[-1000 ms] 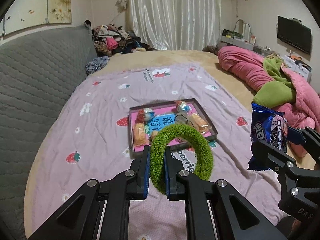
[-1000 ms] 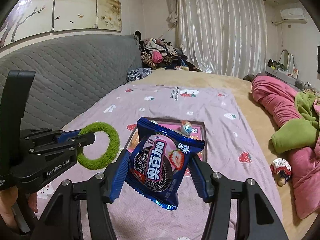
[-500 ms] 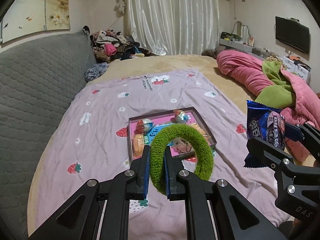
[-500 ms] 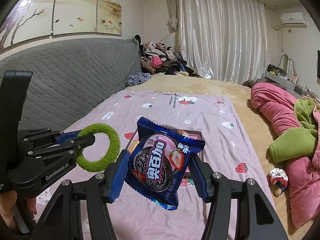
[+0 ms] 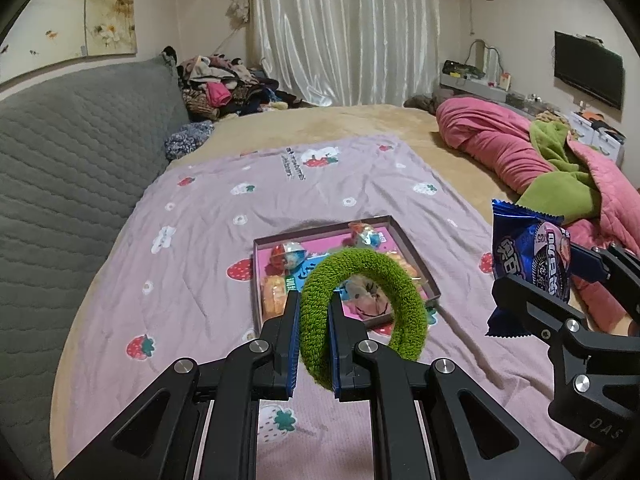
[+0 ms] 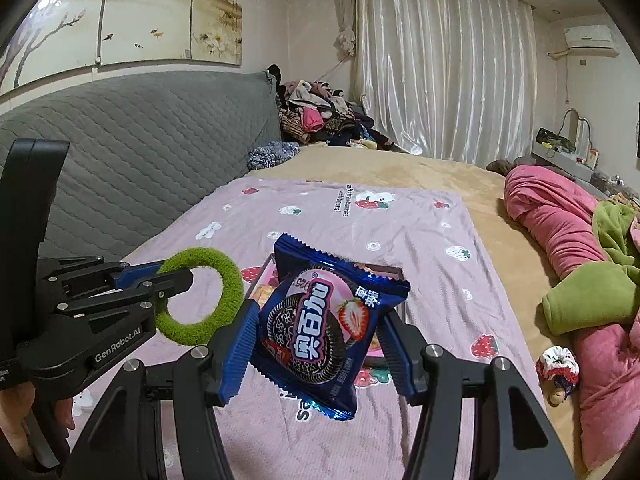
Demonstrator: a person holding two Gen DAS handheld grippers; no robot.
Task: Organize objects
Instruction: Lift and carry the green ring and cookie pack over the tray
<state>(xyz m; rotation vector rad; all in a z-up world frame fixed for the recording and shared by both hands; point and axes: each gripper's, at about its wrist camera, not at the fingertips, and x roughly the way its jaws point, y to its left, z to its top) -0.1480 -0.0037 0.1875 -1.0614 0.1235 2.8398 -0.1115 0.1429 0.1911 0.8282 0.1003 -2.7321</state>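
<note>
My left gripper (image 5: 314, 316) is shut on a fuzzy green ring (image 5: 376, 280), held upright in the air above the bed. The same green ring (image 6: 224, 280) and left gripper (image 6: 172, 276) show at the left of the right wrist view. My right gripper (image 6: 320, 320) is shut on a blue cookie packet (image 6: 320, 328) printed with a strawberry. That blue packet (image 5: 528, 248) shows at the right of the left wrist view. A shallow pink-lined box (image 5: 416, 256) with several wrapped sweets lies on the bed ahead, below both grippers; the packet hides most of the box (image 6: 384, 270) in the right wrist view.
A lilac strawberry-print sheet (image 5: 200, 248) covers the bed. A grey quilted headboard (image 5: 72, 168) runs along the left. A pink quilt with a green blanket (image 5: 560, 172) is bunched at the right. A small floral scrunchie (image 6: 558, 366) lies by the quilt. Clothes (image 5: 224, 88) are piled far back.
Both grippers have drawn back from the box, carrying the ring and the packet; the box now looks farther away. Neither grip has changed.
</note>
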